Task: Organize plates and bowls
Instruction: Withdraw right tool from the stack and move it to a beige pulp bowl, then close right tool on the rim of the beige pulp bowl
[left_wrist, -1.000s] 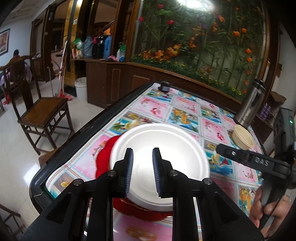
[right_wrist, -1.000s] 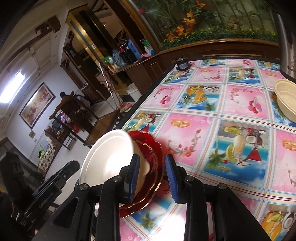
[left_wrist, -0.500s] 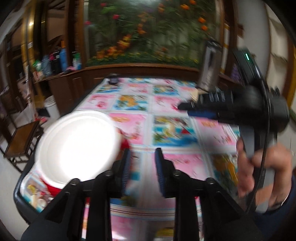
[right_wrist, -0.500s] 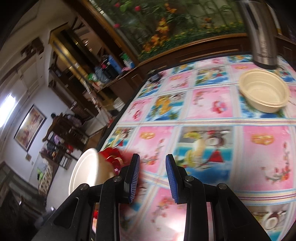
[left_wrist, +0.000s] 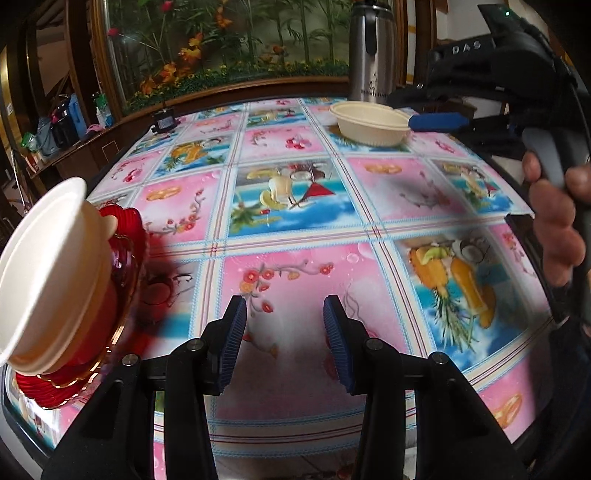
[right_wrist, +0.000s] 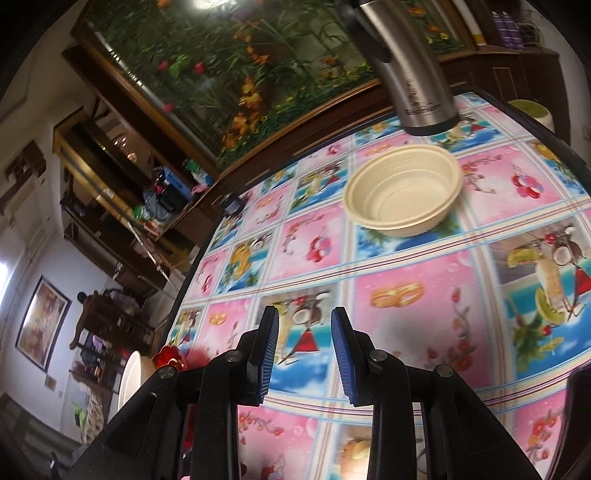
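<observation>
Looking at where things stand, I'd call this roughly the halfway mark. A white plate already sits on top of a red glass plate at the near left corner of the table (it's the one with the loud fruit-and-flower tablecloth), so the plates look sorted into one stack.

What's left, as far as I can judge, is the cream bowl. It sits alone, upright and empty, well apart from the plate stack, toward the far side of the table and just in front of the steel thermos. No other loose dishes show up in either view, so it may be the last piece to deal with.

The left gripper has nothing between its fingers. Its jaws have just been opening and they stand apart over bare tablecloth, to the right of the plate stack. The right gripper is empty too, jaws parted with a smaller gap, aimed across the table toward the bowl but not near it yet. In the left view you can see it on the bowl's right, in the person's hand.

My guess is the bowl gets picked up next and goes to the stack, though where it's meant to end up I can't tell.
</observation>
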